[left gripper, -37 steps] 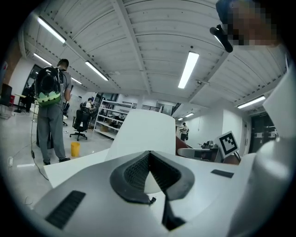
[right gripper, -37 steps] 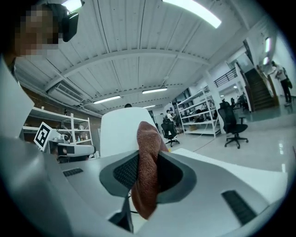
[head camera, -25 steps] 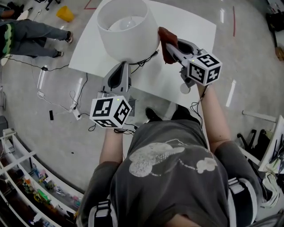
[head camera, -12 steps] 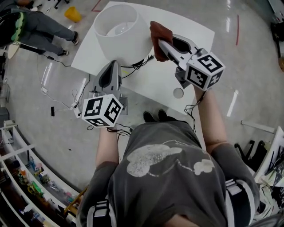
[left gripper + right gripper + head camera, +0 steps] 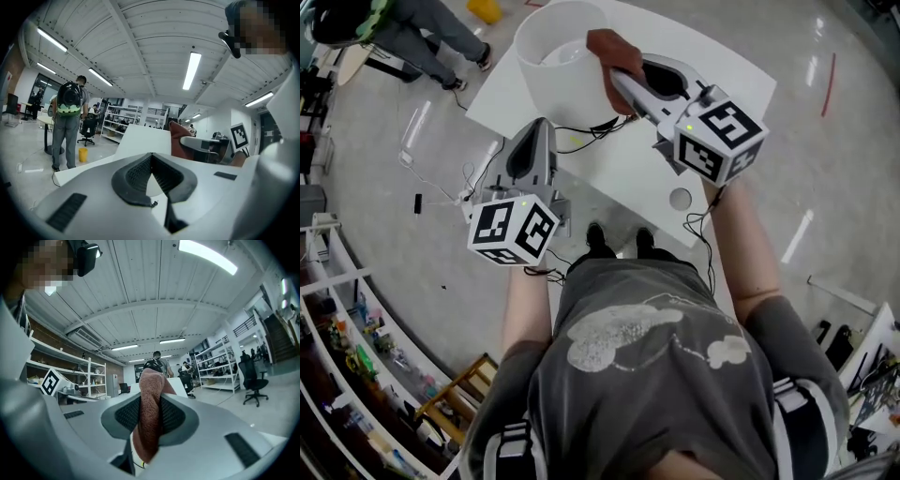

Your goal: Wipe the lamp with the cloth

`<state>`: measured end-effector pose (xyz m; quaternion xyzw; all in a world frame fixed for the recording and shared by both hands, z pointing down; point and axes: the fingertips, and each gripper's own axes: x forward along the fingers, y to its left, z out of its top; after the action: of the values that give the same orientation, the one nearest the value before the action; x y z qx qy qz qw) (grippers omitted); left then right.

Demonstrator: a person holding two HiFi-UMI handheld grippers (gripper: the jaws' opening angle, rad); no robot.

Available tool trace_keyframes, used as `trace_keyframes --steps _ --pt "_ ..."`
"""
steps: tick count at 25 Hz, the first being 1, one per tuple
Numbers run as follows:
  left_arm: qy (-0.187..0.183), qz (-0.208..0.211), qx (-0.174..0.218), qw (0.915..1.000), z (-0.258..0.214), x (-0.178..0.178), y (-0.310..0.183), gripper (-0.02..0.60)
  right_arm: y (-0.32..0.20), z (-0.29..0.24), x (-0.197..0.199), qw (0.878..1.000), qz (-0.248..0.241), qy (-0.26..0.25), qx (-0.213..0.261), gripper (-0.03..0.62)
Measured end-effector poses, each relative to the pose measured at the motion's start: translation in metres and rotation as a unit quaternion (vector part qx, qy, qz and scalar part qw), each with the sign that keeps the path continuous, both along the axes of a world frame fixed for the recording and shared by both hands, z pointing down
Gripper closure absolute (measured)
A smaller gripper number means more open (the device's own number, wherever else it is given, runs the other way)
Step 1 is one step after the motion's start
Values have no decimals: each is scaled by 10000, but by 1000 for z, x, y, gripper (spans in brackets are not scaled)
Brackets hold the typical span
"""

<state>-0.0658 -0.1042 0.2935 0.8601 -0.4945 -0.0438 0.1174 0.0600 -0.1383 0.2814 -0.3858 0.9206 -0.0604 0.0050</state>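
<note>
Because the right gripper (image 5: 617, 82) was clamped on only a narrow fold of the rust-brown cloth (image 5: 607, 45), with the rest bunched loose past the jaws, the clearest risk I judged was the cloth dragging free once it rubbed along the shade. A second was the lamp (image 5: 561, 66) itself. It stood at 12 o'clock in the head view, on the 9 o'clock part of the white table (image 5: 712, 70), and the cloth appeared to touch the shade's rim on its 3 o'clock side. A sideways press that high up could tip the lamp toward 9 o'clock or dent the thin shade. Nothing seemed to brace it: the left gripper (image 5: 538, 131) hung at the shade's 6 o'clock, just beside its lower edge. Its pads were closed together at the tips, and nothing showed between them in its own view. The black cable (image 5: 586, 128) trailed on the table from under the shade toward 4 o'clock, where a low sweep of either tool might snag it. The lamp was upright, its long axis vertical, and the open mouth of the shade pointed up at the head camera. Its base and stem were hidden beneath the shade.
</note>
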Motion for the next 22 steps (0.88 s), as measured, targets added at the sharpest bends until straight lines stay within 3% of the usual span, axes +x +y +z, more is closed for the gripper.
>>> trace_keyframes --steps 4,11,22 --pt "162 62 -137 9998 14 -6 -8 574 8 25 -9 9996 147 -24 -231 503" --pt "263 750 -375 9961 39 -2 -20 574 22 78 -7 9940 780 4 -772 503" --pt "232 1577 -661 9850 70 -15 -33 574 41 145 -1 9704 1898 117 -1488 503"
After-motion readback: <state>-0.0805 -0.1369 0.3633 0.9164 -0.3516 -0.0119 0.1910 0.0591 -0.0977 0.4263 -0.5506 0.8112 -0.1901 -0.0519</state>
